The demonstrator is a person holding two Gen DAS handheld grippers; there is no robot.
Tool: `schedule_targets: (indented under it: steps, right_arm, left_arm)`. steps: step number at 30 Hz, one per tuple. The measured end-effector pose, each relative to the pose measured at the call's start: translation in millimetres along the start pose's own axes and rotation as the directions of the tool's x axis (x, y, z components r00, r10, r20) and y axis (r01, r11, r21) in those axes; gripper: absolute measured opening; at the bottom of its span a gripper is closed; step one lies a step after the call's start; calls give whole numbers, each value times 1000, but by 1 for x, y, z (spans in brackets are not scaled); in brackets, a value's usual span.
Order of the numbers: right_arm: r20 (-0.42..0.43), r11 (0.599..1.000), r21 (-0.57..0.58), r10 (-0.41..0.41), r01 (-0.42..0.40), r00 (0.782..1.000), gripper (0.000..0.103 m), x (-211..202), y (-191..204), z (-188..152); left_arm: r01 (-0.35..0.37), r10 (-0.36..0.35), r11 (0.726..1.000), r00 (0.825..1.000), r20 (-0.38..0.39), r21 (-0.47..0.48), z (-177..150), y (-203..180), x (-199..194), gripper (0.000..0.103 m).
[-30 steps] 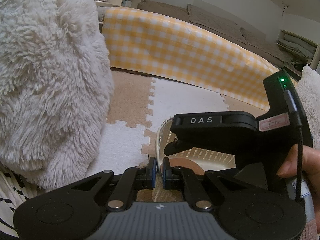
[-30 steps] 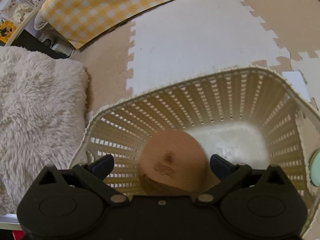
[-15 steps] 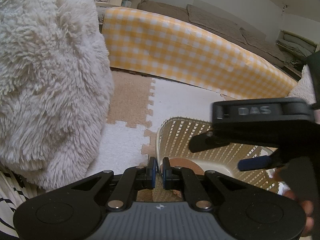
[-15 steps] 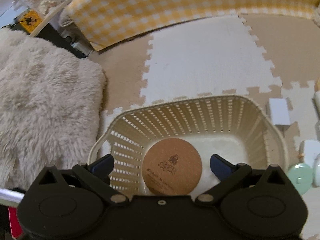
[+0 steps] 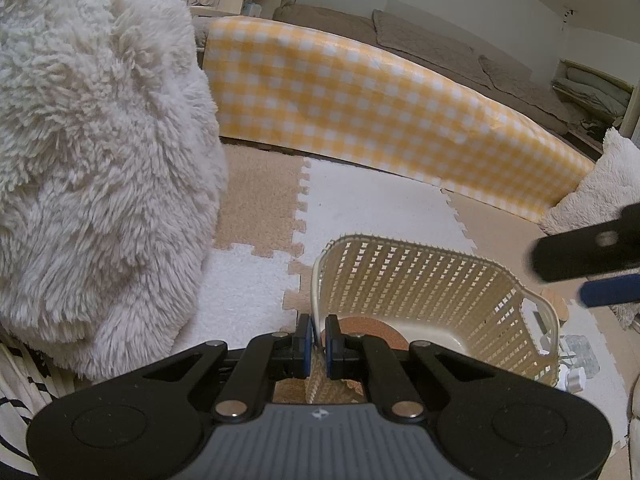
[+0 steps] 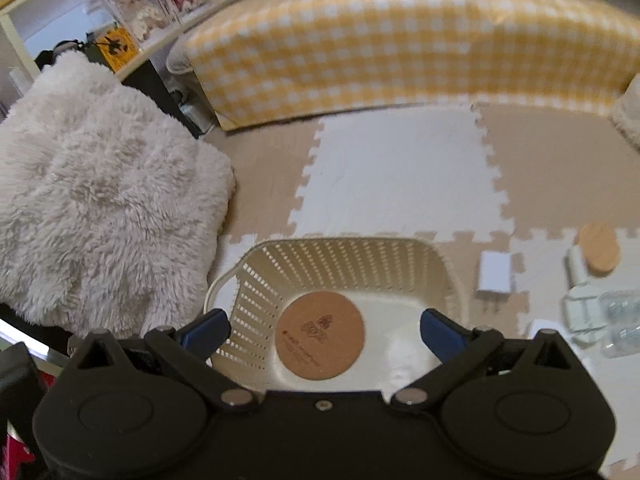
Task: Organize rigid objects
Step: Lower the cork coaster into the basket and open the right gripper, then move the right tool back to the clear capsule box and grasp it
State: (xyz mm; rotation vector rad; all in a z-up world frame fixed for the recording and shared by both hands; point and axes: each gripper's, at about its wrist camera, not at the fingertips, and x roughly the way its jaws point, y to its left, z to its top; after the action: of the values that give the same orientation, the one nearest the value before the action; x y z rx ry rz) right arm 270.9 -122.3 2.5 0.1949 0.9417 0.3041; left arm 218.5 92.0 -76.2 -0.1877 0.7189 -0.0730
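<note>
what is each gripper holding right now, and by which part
The left gripper is shut on the basket, pinching its near rim. The right gripper is open and holds nothing; the cork coaster lies in the basket.

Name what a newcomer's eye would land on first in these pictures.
A cream basket sits on the puzzle mat with a round cork coaster flat inside. The left tool pinches its near rim. A big fluffy cushion lies left of it, a yellow checked mattress behind.

Beyond the jaws stretches a yellow checked cushion (image 6: 400,40); a shaggy white rug (image 5: 92,152) lies left of them on foam floor tiles (image 6: 400,176).
</note>
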Motion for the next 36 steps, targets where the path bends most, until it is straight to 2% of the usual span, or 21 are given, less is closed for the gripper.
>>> schedule_targets:
  steps: [3, 10, 17, 21, 28, 32, 36]
  right_arm:
    - [38, 1000, -11, -13, 14, 999, 103, -19, -11, -1]
    - [129, 995, -24, -98, 102, 987, 103, -56, -45, -12]
    - [193, 971, -30, -227, 237, 955, 103, -69, -93, -22]
    - [178, 966, 31, -257, 256, 950, 103, -64, -134, -25]
    - [170, 931, 121, -361, 344, 917, 103, -47, -195, -34]
    - [114, 907, 166, -407, 386, 906, 103, -29, -225, -38]
    - [19, 884, 136, -453, 447, 891, 103, -3, -244, -42]
  left_arm:
    - [0, 0, 1000, 1000, 1, 2, 0, 0, 0, 6]
    - [0, 0, 1000, 1000, 2, 5, 1, 0, 0, 6]
    - [0, 0, 1000, 1000, 3, 6, 1, 1, 0, 6]
    - [0, 0, 1000, 1000, 4, 8, 1, 1, 0, 6]
    - [0, 0, 1000, 1000, 5, 15, 1, 1, 0, 6]
    - [-1, 1, 1000, 1000, 6, 20, 1, 2, 1, 6]
    - [-2, 2, 1000, 1000, 7, 26, 1, 2, 1, 7]
